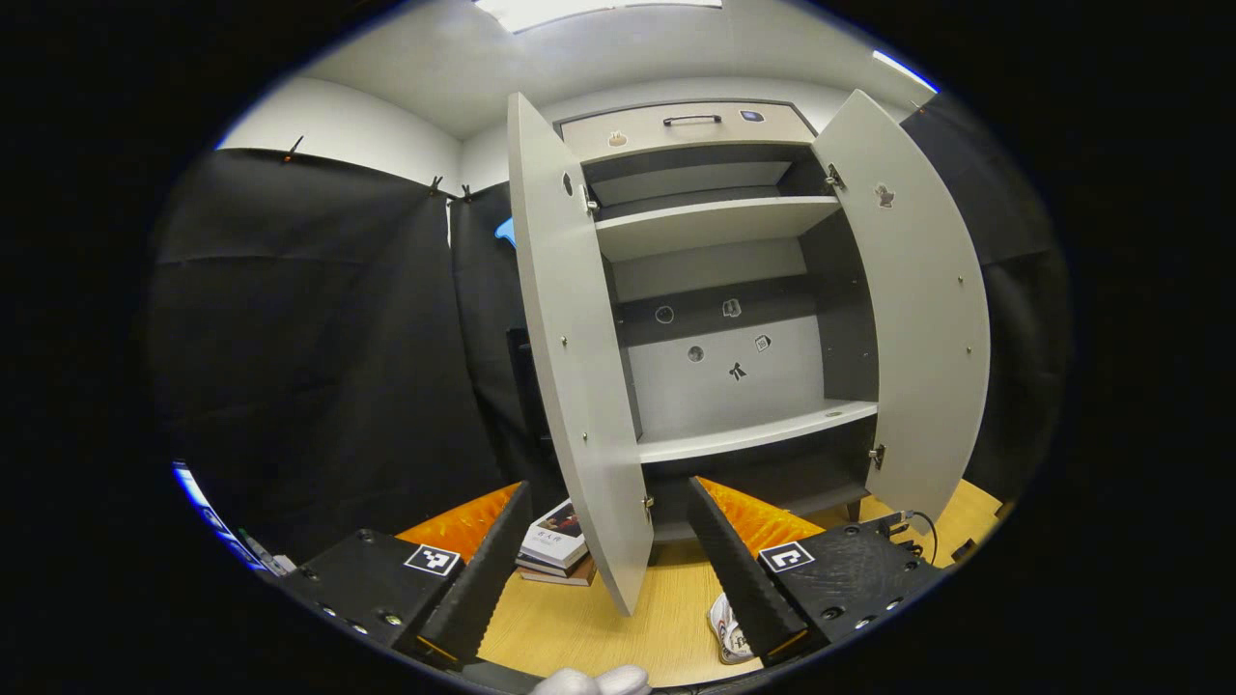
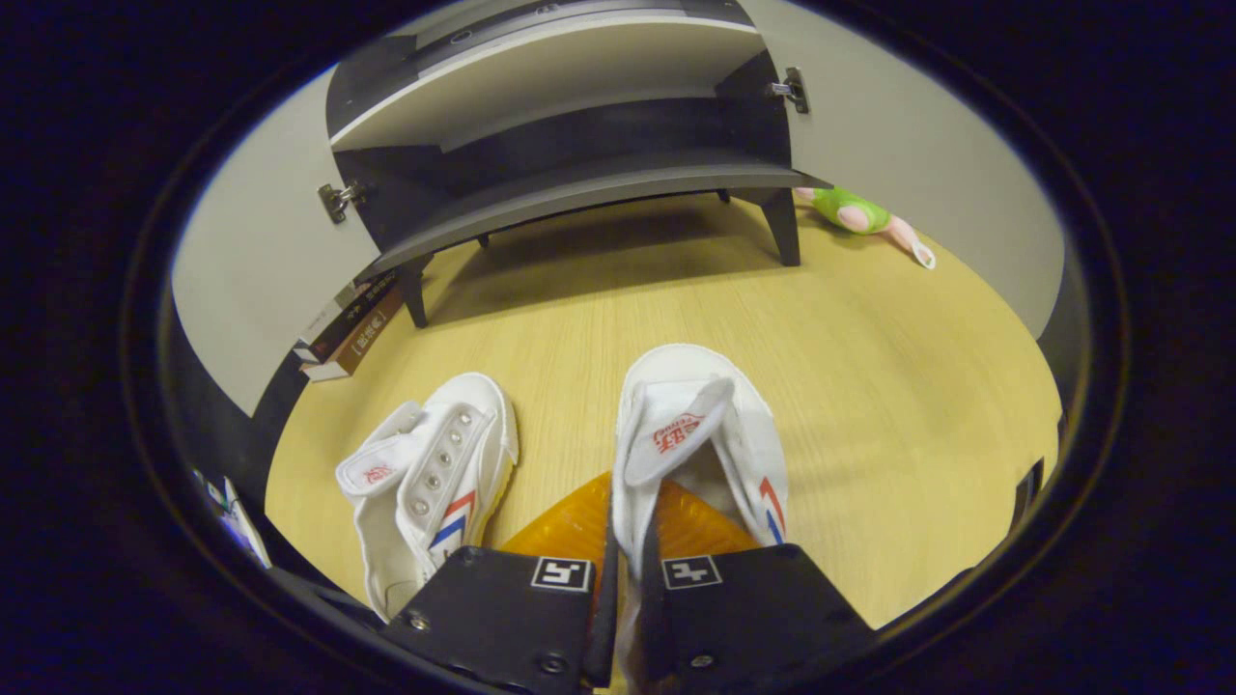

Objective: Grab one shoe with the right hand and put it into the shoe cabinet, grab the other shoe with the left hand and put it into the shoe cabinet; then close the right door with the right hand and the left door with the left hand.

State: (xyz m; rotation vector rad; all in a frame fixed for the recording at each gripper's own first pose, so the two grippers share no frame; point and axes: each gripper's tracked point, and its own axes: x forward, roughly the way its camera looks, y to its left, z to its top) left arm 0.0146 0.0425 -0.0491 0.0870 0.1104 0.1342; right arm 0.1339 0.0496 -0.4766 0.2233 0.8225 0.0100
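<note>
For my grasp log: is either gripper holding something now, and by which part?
The right gripper is shut on the right-hand white shoe, pinching its heel-side collar. The left gripper is open and holds nothing.

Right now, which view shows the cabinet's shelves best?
The left gripper view: the shoe cabinet stands fully framed, both doors open, shelves bare. The right gripper view catches just its bottom shelf edge and legs.

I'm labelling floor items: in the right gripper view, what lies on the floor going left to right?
Stack of books → left white shoe → right white shoe, pinched at its heel by the right gripper → green toy.
</note>
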